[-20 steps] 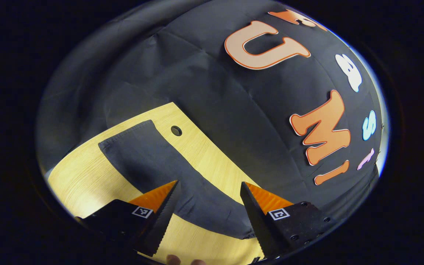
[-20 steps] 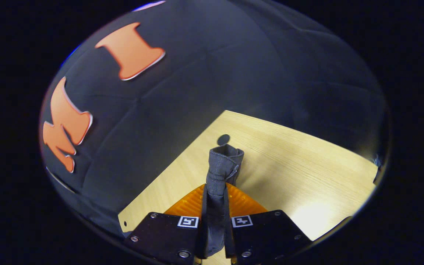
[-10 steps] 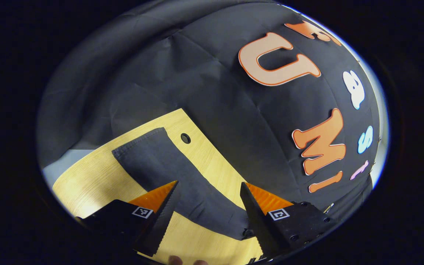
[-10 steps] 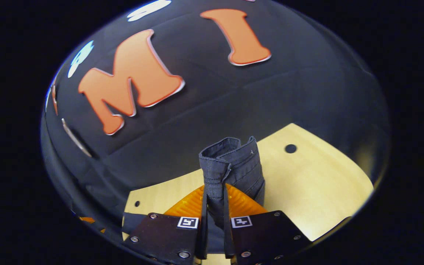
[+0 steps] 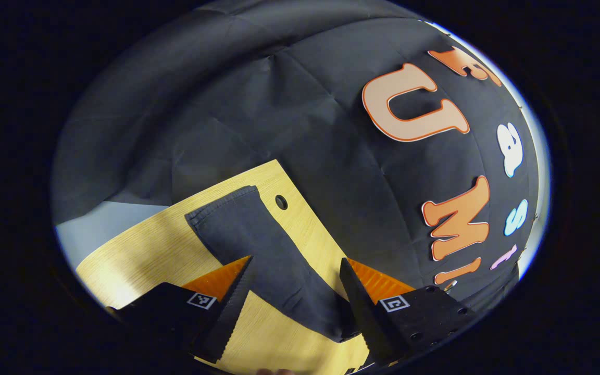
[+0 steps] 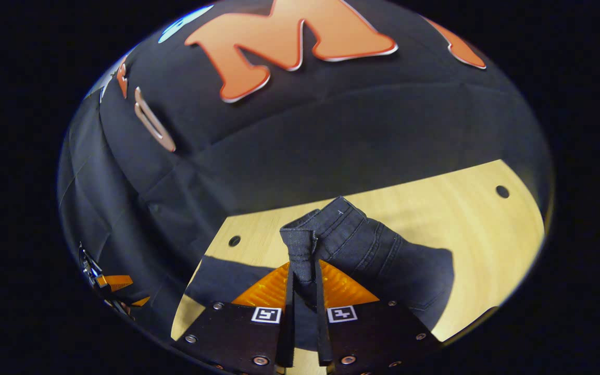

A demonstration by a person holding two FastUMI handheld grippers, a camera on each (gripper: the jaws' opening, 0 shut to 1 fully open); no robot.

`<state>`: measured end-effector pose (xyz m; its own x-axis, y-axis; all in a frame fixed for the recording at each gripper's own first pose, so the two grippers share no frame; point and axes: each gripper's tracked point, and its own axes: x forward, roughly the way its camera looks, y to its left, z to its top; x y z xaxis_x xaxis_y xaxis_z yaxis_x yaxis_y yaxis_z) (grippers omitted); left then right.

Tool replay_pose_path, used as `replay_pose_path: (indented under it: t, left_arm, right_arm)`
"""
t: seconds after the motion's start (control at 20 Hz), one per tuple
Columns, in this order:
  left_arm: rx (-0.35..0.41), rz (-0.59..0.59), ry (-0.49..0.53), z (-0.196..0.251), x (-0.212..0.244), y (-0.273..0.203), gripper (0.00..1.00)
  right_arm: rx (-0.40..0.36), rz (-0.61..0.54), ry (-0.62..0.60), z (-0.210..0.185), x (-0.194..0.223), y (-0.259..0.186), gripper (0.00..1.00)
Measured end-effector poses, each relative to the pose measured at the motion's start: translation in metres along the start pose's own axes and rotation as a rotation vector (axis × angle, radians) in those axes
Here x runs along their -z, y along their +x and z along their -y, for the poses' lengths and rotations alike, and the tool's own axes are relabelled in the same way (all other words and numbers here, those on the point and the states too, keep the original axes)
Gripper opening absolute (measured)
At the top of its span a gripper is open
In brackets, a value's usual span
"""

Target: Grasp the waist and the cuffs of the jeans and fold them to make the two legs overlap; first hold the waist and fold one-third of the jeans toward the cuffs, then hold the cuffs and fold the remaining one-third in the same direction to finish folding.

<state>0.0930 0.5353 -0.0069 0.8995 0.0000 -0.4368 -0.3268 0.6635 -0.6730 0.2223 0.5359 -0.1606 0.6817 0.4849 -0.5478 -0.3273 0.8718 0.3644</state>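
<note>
The dark jeans lie on the wooden table (image 5: 149, 245). In the left gripper view one leg (image 5: 258, 250) runs from its cuff (image 5: 222, 205) near the table's far corner down between my fingers. My left gripper (image 5: 296, 259) hovers open above that leg, apart from it. In the right gripper view my right gripper (image 6: 302, 263) is shut on the waist (image 6: 326, 232), which stands up bunched between the fingers. The seat of the jeans (image 6: 409, 271) trails off to the right, and a flat part (image 6: 216, 273) lies to the left.
The table (image 6: 435, 208) has small round holes (image 6: 502, 191) (image 6: 234, 240) (image 5: 280, 202) near its back edge, which meets the black cloth wall. Orange parts of the other gripper (image 6: 114, 283) show far left in the right gripper view. Pale floor (image 5: 97, 224) lies beyond the table's left edge.
My right gripper has swung round with the waist held, bringing more of the jeans and the table's back edge into sight. The left gripper has drifted slightly and stays open over the leg.
</note>
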Motion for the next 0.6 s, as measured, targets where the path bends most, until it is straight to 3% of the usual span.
replay_pose_path:
  t: [0.1, 0.2, 0.25, 0.3, 0.4, 0.55, 0.6]
  left_arm:
    - [-0.016, 0.001, -0.012, -0.011, 0.002, 0.0, 0.98]
    - [-0.03, -0.013, -0.038, -0.02, 0.006, 0.001, 0.98]
    - [-0.036, -0.016, -0.057, -0.024, 0.007, 0.003, 0.98]
    - [-0.037, -0.017, -0.079, -0.028, 0.009, 0.005, 0.98]
    - [-0.057, -0.014, -0.13, -0.04, 0.01, 0.012, 0.98]
    - [-0.097, -0.014, -0.237, -0.061, 0.015, 0.026, 0.98]
    - [-0.114, -0.013, -0.269, -0.07, 0.016, 0.032, 0.98]
  right_arm:
    - [-0.024, -0.065, -0.016, -0.007, 0.027, 0.018, 0.18]
    - [0.0, -0.122, -0.01, -0.007, 0.05, 0.036, 0.18]
    - [0.024, -0.158, 0.014, -0.008, 0.061, 0.042, 0.18]
    - [-0.006, -0.188, 0.055, -0.019, 0.07, 0.046, 0.18]
    - [-0.05, -0.227, 0.109, -0.035, 0.086, 0.049, 0.5]
    - [-0.044, -0.234, 0.116, -0.033, 0.084, 0.04, 0.99]
    - [-0.043, -0.233, 0.119, -0.031, 0.08, 0.035, 0.99]
